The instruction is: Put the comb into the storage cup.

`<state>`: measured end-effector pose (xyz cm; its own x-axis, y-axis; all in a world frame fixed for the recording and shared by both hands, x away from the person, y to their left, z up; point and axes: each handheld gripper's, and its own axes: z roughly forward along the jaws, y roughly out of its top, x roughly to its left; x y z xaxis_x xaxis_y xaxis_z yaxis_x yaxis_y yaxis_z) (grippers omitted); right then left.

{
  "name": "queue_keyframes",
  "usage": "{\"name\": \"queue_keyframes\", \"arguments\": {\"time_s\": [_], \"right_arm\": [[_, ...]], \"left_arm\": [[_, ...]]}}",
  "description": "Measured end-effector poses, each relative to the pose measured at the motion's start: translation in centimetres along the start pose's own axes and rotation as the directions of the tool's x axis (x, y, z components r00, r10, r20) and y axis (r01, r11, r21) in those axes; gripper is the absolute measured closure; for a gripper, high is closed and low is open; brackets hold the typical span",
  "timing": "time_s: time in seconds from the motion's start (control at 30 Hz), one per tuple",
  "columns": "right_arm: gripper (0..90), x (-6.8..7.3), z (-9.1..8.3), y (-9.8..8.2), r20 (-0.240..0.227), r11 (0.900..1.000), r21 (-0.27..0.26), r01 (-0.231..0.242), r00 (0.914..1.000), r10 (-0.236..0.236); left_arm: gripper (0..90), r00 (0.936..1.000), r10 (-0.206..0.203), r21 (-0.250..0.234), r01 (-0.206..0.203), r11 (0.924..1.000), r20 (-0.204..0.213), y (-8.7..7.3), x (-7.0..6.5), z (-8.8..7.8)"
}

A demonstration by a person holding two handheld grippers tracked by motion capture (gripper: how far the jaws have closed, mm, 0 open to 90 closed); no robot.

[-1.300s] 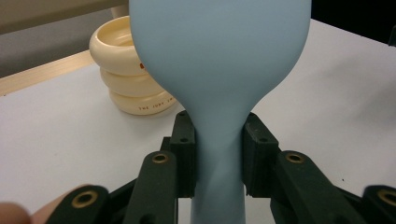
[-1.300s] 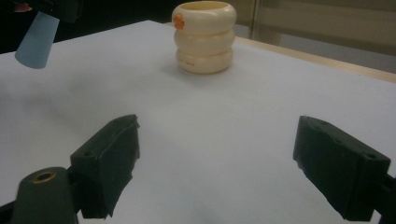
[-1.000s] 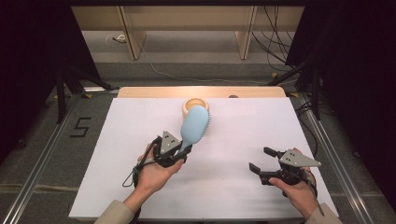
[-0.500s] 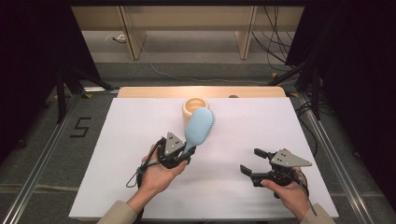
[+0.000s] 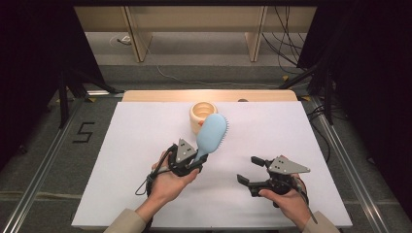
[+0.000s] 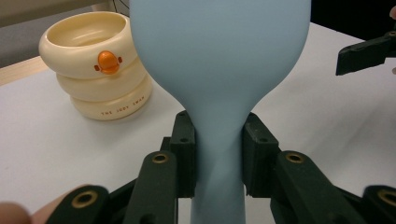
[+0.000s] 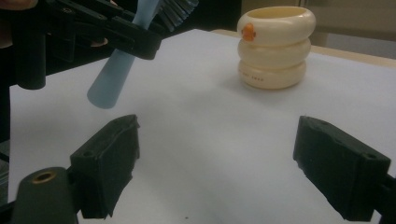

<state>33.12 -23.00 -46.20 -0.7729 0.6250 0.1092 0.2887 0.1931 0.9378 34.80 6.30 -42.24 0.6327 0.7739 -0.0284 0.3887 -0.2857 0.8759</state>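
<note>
Our left gripper (image 5: 194,162) grips the blue brush (image 5: 212,133) by its handle. Our right gripper (image 5: 252,172) gapes empty; next, we judge, it takes the handle's free end

A pale blue hairbrush (image 5: 212,134) with a smooth oval back and dark bristles on its right edge is held off the white table, clamped at its narrow handle, head tilted up and away toward the cream ringed cup (image 5: 203,113).

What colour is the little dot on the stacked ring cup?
Orange, on the cream ring cup. It shows best in the left gripper view.
</note>
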Motion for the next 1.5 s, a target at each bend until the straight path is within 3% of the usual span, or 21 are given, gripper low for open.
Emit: {"name": "queue_keyframes", "arguments": {"time_s": [0.97, 1.5], "right_arm": [[15.4, 2.6, 3.8, 0.5, -0.084, 1.000, 0.015, -0.019, 0.9962, 0.020], [15.4, 4.1, 6.5, 0.3, -0.127, 0.999, 0.053, -0.011, 0.9917, 0.018]], "left_arm": [[69.6, 0.9996, -0.004, 0.007, 0.004, 1.0000, 0.027, 0.0, -1.1, 0.9], [69.6, 0.9989, -0.012, 0.012, 0.011, 0.9999, 0.045, 0.0, -1.6, 1.1]]}}
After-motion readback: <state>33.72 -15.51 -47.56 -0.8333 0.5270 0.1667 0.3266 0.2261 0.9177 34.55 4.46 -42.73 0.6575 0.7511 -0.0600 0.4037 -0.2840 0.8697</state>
